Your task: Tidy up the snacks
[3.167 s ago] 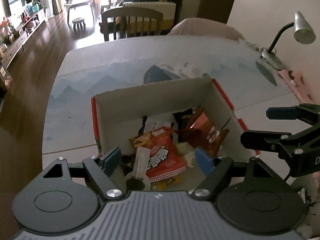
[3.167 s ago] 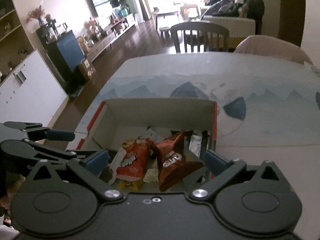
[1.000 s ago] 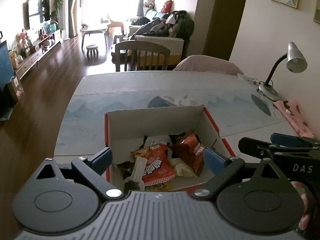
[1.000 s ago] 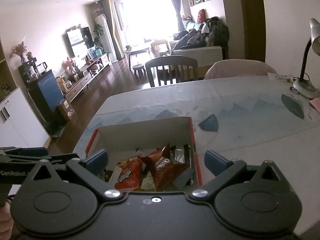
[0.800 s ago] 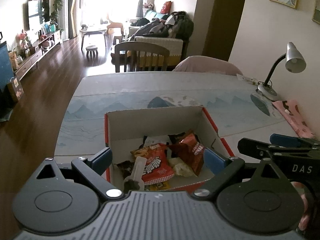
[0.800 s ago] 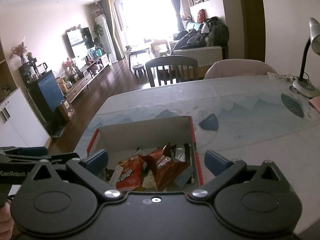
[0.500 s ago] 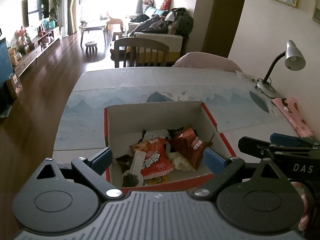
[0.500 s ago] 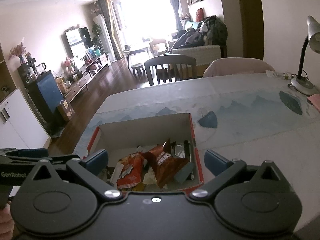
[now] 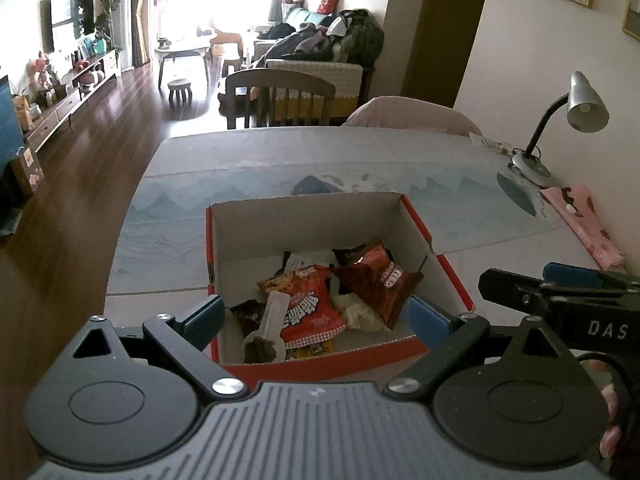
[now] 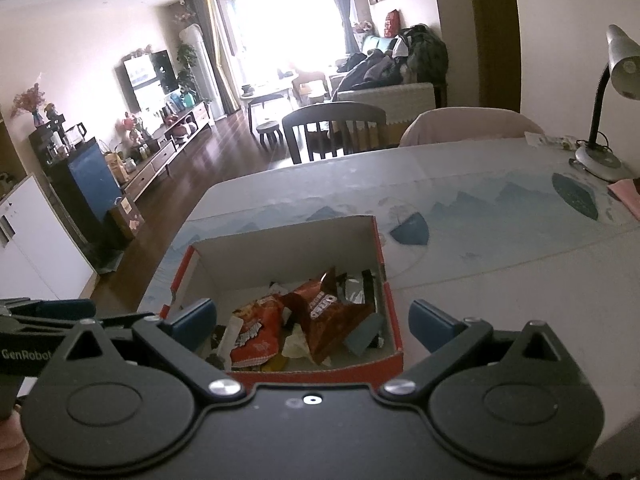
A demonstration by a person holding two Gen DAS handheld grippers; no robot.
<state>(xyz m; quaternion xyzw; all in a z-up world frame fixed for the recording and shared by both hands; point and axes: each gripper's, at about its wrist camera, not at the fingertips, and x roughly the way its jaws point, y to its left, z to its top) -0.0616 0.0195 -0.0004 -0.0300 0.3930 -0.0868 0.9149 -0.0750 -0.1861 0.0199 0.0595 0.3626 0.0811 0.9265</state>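
A red cardboard box (image 9: 448,276) (image 10: 394,320) with white inner walls stands on the table and holds several snack packets. Among them are a red chip bag (image 9: 310,308) (image 10: 256,334), a dark red Oreo bag (image 9: 380,280) (image 10: 330,312) and a pale long wrapper (image 9: 272,316). My left gripper (image 9: 314,320) hangs open above the box's near edge with nothing between its fingers. My right gripper (image 10: 312,322) is open too and empty, over the same near edge. Each gripper shows from the side in the other's view.
The table (image 9: 256,168) wears a blue mountain-print cloth. A desk lamp (image 9: 576,120) (image 10: 612,92) stands at the far right by the wall, and a pink cloth (image 9: 584,220) lies near it. Chairs (image 9: 280,98) stand at the far edge. A hand (image 9: 612,420) holds the right gripper.
Both grippers have pulled up and back from inside the box, so more of the room shows. In the last half second they drew back a little further. Both jaws stay open.
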